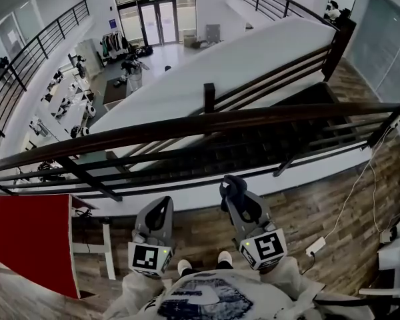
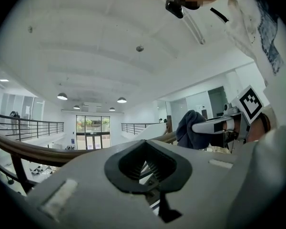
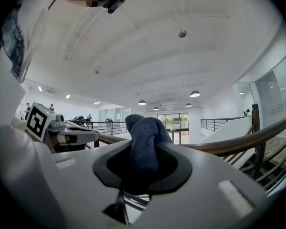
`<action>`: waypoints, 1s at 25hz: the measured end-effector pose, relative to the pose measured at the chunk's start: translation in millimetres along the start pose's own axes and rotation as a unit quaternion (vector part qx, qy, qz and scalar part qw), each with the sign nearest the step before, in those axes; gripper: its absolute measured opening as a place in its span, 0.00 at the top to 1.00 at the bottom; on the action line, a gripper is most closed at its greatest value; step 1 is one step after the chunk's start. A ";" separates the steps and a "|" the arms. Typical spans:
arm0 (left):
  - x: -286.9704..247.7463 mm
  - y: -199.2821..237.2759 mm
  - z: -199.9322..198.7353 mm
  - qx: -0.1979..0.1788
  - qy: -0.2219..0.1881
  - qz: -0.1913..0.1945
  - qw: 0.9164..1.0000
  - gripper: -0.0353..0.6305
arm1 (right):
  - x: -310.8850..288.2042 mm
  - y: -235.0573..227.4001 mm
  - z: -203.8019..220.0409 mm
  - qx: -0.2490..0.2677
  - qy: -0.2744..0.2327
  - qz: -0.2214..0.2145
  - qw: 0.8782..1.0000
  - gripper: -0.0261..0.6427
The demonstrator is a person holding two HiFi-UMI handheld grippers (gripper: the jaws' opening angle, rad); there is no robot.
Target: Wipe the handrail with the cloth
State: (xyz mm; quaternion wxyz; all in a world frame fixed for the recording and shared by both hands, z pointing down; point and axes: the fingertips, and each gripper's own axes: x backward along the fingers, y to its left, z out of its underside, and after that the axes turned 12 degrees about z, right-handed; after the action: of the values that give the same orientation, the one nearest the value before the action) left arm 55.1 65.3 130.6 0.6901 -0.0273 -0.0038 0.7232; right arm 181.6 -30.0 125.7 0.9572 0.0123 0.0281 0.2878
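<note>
Approach step: right gripper, jaws clamped on cloth, is just short of the handrail; left gripper, jaws together, is empty; next, probably press cloth onto handrail.

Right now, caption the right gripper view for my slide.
Right hand-held gripper clamped on a bunched dark blue cloth, the curved dark wooden handrail just ahead.
</note>
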 end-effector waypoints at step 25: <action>28.8 -75.7 -1.0 -0.012 0.011 -0.012 1.000 0.95 | 68.6 -6.9 18.9 -0.008 0.013 -0.005 1.000 0.83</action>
State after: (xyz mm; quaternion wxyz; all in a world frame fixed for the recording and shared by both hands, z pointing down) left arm 129.3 97.6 131.9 0.6982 -0.0438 -0.0050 0.7145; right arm 243.7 2.0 141.1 0.9581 0.0007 0.0381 0.2838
